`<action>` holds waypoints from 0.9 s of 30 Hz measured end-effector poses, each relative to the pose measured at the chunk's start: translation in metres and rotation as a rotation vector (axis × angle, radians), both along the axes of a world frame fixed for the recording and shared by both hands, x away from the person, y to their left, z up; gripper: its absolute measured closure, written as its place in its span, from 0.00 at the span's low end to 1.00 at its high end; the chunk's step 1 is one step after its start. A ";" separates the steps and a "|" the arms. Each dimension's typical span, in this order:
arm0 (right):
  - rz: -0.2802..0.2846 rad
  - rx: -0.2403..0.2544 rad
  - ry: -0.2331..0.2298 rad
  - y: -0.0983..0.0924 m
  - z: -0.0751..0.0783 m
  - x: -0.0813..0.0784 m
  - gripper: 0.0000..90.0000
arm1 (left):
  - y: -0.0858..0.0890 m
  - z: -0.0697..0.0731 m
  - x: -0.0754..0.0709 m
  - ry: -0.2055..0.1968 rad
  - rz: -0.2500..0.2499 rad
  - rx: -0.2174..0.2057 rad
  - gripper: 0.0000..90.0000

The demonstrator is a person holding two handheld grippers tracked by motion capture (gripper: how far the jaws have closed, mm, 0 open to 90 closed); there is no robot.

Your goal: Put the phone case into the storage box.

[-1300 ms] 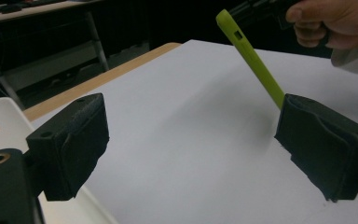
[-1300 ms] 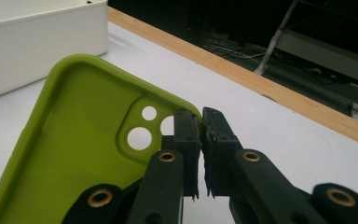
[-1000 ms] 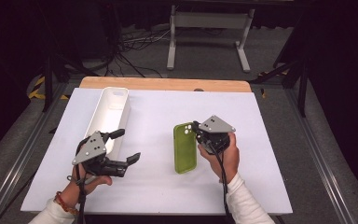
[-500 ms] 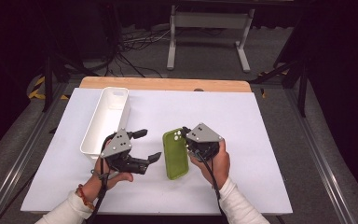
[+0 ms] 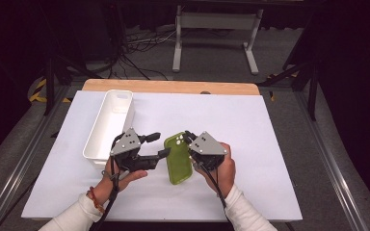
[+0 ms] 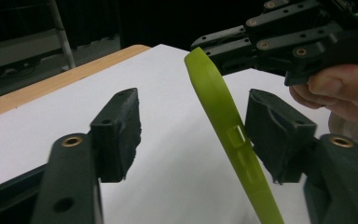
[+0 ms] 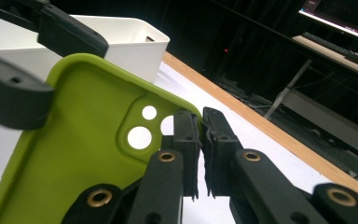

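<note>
There was one green phone case at the table's centre, one white rectangular bin at ten o'clock from it, and two handheld grippers, left and right.

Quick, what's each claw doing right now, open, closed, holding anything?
Left claw: open, jaws just closing around the green phone case, one pad not yet on it.
Right claw: closed on the case's edge.

Both black two-jaw grippers, left and right, carry grey three-cornered plates and brass-coloured screws. White sleeves cover the forearms. A reddish beaded bracelet circles the left wrist.
</note>
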State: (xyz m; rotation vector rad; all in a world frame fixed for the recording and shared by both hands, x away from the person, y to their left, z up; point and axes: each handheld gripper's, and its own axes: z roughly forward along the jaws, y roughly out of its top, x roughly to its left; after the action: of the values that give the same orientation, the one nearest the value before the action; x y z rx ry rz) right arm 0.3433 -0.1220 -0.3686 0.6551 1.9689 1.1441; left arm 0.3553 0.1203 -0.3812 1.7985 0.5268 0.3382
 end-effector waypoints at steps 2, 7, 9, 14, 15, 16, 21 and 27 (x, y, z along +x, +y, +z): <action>0.001 0.002 -0.010 0.001 0.000 -0.002 0.94 | 0.000 0.000 0.001 0.001 0.003 -0.003 0.47; 0.001 -0.005 -0.043 0.002 0.001 -0.005 0.94 | 0.002 0.001 0.000 -0.001 0.002 -0.003 0.53; 0.008 -0.005 -0.058 0.004 0.001 -0.008 0.94 | 0.002 0.001 0.000 -0.006 0.002 0.003 0.56; 0.022 -0.009 -0.086 0.006 0.001 -0.013 0.93 | 0.004 0.001 0.001 -0.006 0.009 0.003 0.64; 0.024 -0.010 -0.092 0.007 0.001 -0.014 0.93 | 0.004 0.001 0.001 -0.005 0.005 0.001 0.65; 0.025 -0.014 -0.099 0.007 0.001 -0.015 0.93 | 0.005 0.001 0.001 -0.001 0.006 0.000 0.68; 0.034 -0.018 -0.111 0.009 0.001 -0.018 0.92 | 0.006 0.001 0.001 0.007 -0.001 -0.005 0.76; 0.038 -0.017 -0.113 0.010 0.000 -0.020 0.92 | 0.007 0.001 0.001 0.001 0.002 0.004 0.84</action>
State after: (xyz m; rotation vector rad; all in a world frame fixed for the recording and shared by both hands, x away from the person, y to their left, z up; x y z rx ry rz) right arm 0.3237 -0.1123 -0.3684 0.5345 1.9009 1.1601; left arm 0.3563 0.1270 -0.3802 1.8019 0.5294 0.3403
